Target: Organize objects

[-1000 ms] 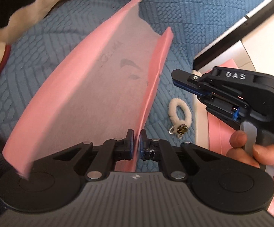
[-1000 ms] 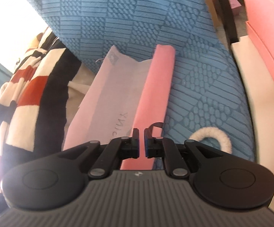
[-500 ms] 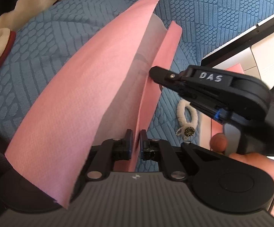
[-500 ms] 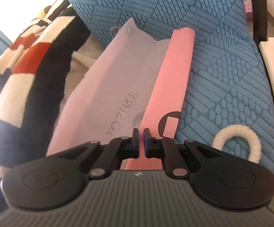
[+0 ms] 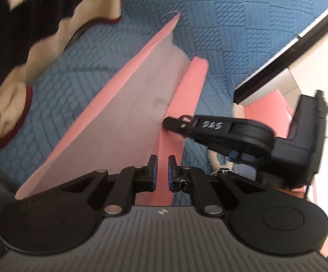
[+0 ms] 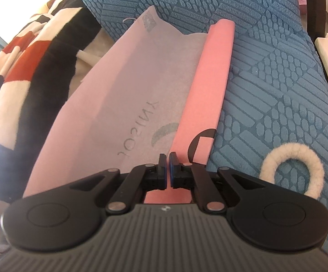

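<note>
A pink paper bag (image 5: pixel 127 117) lies open on the blue cushion, its pale inside with grey lettering facing up (image 6: pixel 127 104). Its right side wall is a folded pink strip (image 6: pixel 209 86). My left gripper (image 5: pixel 160 173) is shut on the near end of that strip. Further along the same strip my right gripper (image 5: pixel 169 121) comes in from the right, its jaws closing on the paper. In the right wrist view my right gripper (image 6: pixel 166 170) has its pads nearly together, with the strip's edge between them.
A fluffy white ring (image 6: pixel 293 170) lies on the blue textured cushion (image 6: pixel 277 79) right of the bag. A black, white and red striped blanket (image 6: pixel 28 72) is piled on the left. Pink boxes (image 5: pixel 268 108) and a white ledge with a dark bar (image 5: pixel 288 52) stand at the right.
My right gripper came in from the right, rolled over and closed on the bag's side strip. The bag's raised left wall has dropped back, showing its inside again. The left grip holds.
</note>
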